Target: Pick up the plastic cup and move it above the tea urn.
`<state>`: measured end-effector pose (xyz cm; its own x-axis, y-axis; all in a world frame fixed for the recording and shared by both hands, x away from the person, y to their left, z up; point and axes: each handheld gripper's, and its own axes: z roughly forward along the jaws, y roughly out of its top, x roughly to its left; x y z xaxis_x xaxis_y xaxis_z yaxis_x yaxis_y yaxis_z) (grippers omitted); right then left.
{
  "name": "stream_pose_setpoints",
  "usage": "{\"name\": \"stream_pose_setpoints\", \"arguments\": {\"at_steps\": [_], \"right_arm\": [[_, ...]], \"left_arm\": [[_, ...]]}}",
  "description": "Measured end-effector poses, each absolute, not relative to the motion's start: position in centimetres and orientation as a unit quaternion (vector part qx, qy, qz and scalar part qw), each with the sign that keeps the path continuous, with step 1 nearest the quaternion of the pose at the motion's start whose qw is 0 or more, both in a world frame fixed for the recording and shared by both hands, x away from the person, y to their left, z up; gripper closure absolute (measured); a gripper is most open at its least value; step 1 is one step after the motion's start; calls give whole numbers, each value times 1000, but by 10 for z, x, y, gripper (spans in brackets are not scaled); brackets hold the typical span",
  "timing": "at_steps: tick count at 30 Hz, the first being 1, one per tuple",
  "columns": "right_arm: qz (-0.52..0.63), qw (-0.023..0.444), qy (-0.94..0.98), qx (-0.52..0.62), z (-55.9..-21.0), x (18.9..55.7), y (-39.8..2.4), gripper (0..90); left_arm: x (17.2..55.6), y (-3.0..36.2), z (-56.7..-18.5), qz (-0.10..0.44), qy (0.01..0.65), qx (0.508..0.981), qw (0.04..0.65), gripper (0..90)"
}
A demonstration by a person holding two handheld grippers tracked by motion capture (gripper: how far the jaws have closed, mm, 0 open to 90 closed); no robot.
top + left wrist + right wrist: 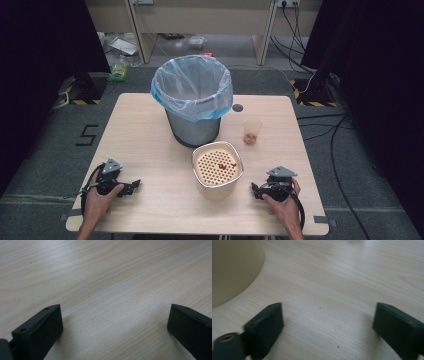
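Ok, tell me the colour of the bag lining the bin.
Pale translucent blue bag, clearest in the high view.

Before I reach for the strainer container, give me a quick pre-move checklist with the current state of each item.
1. Left hand-held gripper open with nothing between its jaws: ok.
2. Right hand-held gripper open with nothing between its jaws: ok.
3. Strainer container upright between the two grippers, small reddish bits on its perforated insert: ok.
4. Lined bin upright behind the container, bag mouth open: ok.
5. Plastic cup upright to the right of the bin, apart from the container: ok.
6. Whether the insert sits loose or locked in the container: cannot tell.
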<state>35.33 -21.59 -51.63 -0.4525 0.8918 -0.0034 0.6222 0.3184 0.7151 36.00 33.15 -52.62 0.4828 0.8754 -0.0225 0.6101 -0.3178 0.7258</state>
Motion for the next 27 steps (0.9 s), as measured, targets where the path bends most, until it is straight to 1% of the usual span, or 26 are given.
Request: {"name": "stream_pose_setpoints", "arguments": {"at_steps": [1,2,3,4,5,6,12,17,20,27], "right_arm": [[333,203,786,480,-515,353,-216,191],[337,199,785,481,-514,353,-215,187],[335,200,787,478,-513,353,-215,162],[330,204,788,477,-512,354,-214,182],[330,204,788,477,-512,354,-214,182],[334,207,790,471,-508,357,-213,211],[343,227,776,477,-495,370,-215,191],[349,227,767,489,-484,385,-217,200],[355,231,756,499,-474,400,-222,234],[370,231,740,512,-456,420,-228,289]], "left_arm": [[360,331,-526,192,471,789,346,0],[360,331,-526,192,471,789,345,0],[360,331,-526,192,471,789,346,0],[360,331,-526,192,471,789,345,0],[360,331,-526,192,471,789,345,0],[360,331,-526,192,471,789,346,0],[360,331,-526,192,471,789,346,0],[360,331,-526,192,471,789,346,0],[360,331,-526,192,471,788,346,0],[360,332,-526,192,471,789,345,0]]}}
